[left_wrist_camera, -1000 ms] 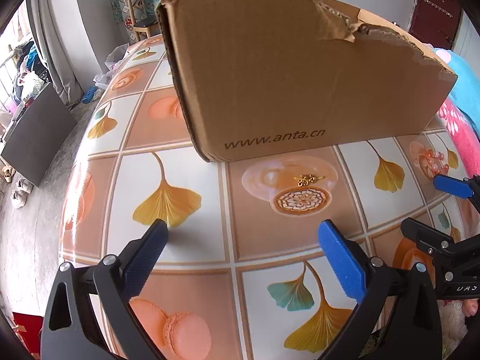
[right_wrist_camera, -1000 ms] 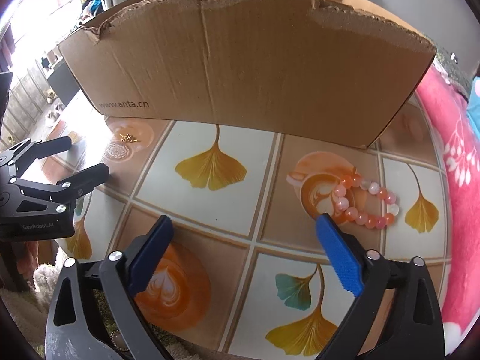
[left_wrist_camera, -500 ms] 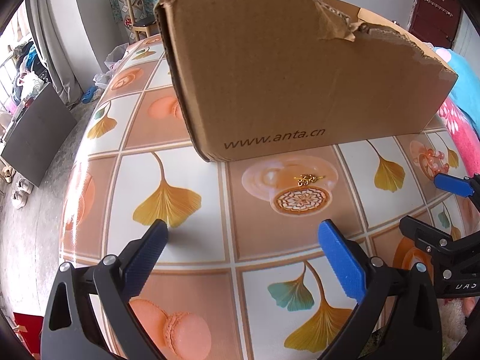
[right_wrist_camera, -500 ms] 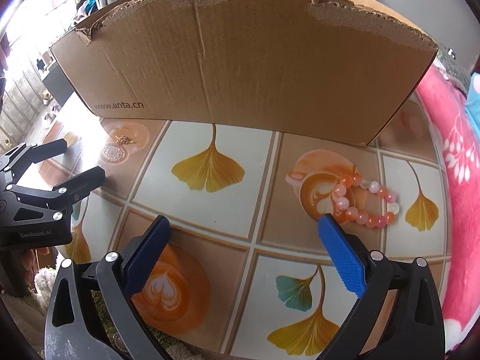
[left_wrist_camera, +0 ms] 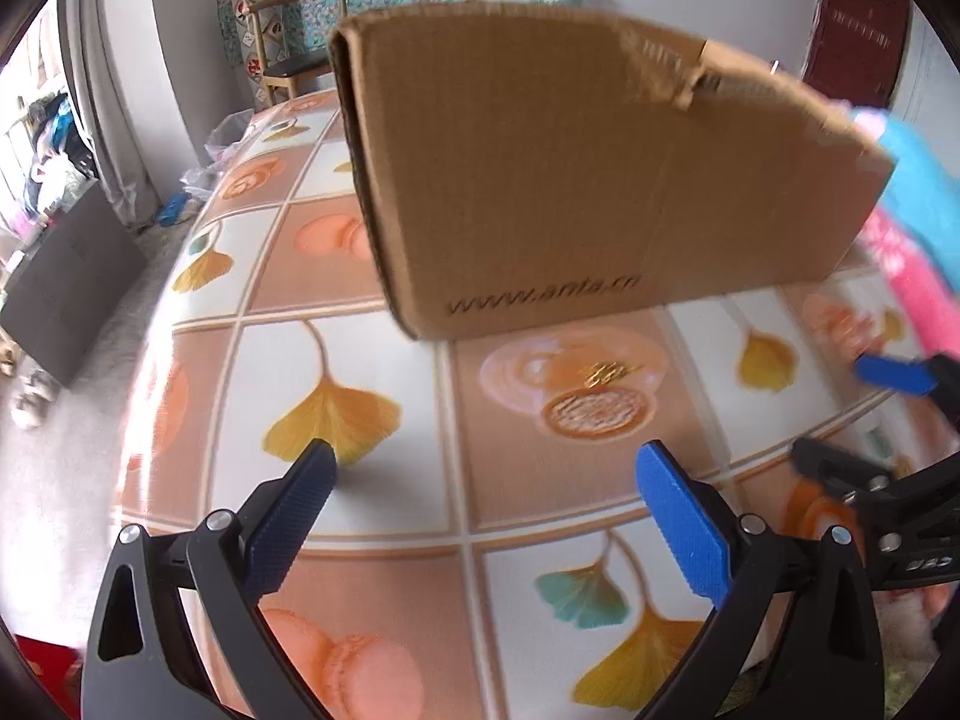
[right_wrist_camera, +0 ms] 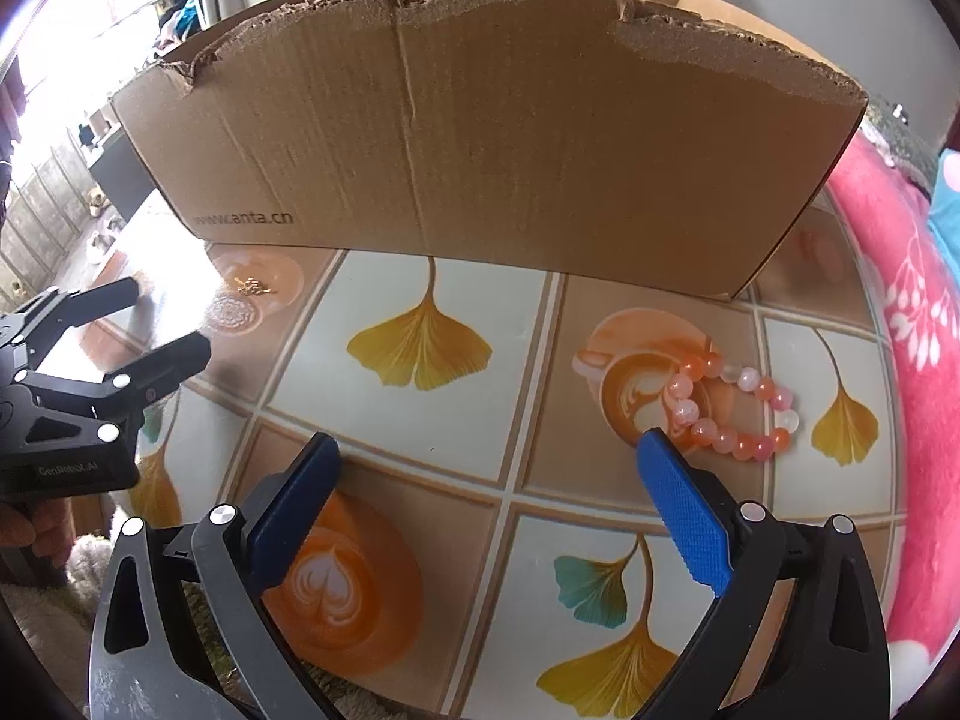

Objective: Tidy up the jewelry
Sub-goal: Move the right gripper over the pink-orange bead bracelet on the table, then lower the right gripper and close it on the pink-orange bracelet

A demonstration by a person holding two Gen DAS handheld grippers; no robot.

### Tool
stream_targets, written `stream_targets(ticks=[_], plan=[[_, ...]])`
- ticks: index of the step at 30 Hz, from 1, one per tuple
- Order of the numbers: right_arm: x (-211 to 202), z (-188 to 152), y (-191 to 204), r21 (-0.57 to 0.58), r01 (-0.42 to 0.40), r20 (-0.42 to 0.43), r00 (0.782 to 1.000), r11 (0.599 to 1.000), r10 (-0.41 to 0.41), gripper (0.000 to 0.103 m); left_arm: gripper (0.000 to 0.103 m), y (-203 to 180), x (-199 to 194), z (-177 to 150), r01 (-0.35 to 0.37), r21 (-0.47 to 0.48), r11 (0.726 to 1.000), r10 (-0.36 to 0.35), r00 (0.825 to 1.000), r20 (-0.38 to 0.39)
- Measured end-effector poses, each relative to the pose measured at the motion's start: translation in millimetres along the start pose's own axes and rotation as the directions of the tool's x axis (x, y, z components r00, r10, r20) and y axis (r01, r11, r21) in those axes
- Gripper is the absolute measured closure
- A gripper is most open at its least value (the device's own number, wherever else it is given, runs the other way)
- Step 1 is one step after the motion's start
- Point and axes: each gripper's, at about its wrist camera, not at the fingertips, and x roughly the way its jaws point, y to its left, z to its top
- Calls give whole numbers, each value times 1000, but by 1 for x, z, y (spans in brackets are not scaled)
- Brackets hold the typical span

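Landmark: the cardboard box (right_wrist_camera: 480, 138) standing on the patterned tablecloth (right_wrist_camera: 420, 420).

Left of the box's front face, near its printed corner, a small gold jewelry piece (left_wrist_camera: 607, 371) lies flat on the cloth, just in front of the box. The left gripper (left_wrist_camera: 486, 474) hovers short of it, fingers wide apart and empty; the piece sits ahead and slightly toward its right finger. Its long axis appears to run roughly parallel to the box face, though blur limits certainty.

Toward the box's right end, a pink-and-orange bead bracelet (right_wrist_camera: 729, 408) lies near the box front. The right gripper (right_wrist_camera: 489, 468) is spread open, holding nothing; the bracelet lies just beyond its right finger (right_wrist_camera: 684, 516), off centre.

Judgement: each gripper is nearer its own item; the right needs a rightward shift to straddle the bracelet.
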Motion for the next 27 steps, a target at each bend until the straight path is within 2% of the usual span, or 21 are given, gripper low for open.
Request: stream_targets(ticks=[2, 4, 5, 7, 10, 16, 22, 27], plan=[[-7, -2, -3, 3, -4, 31, 1000, 1000, 3, 8, 6, 1, -10, 2, 57, -20, 998, -56, 996, 64], [-18, -3, -8, 14, -16, 70, 997, 1000, 15, 8, 15, -2, -17, 4, 83, -1, 997, -83, 990, 112], [-21, -3, -11, 21, -28, 81, 996, 999, 26, 8, 17, -5, -19, 5, 93, 12, 996, -94, 988, 126], [-27, -4, -20, 45, -49, 96, 994, 998, 45, 8, 31, -11, -20, 7, 117, 45, 992, -122, 982, 145], [-34, -7, -36, 88, -70, 118, 991, 994, 59, 8, 48, -17, -16, 9, 128, 74, 989, -136, 982, 131], [-43, -15, -60, 132, -62, 141, 989, 989, 44, 9, 69, -18, -4, 13, 145, 76, 987, -152, 984, 94], [-43, -21, -71, 173, -64, 143, 989, 983, 39, 12, 83, -17, 6, 14, 143, 56, 988, -145, 988, 51], [-39, -13, -80, 186, -64, 140, 989, 980, 38, 15, 90, -17, 8, 13, 143, 53, 988, -146, 988, 47]])
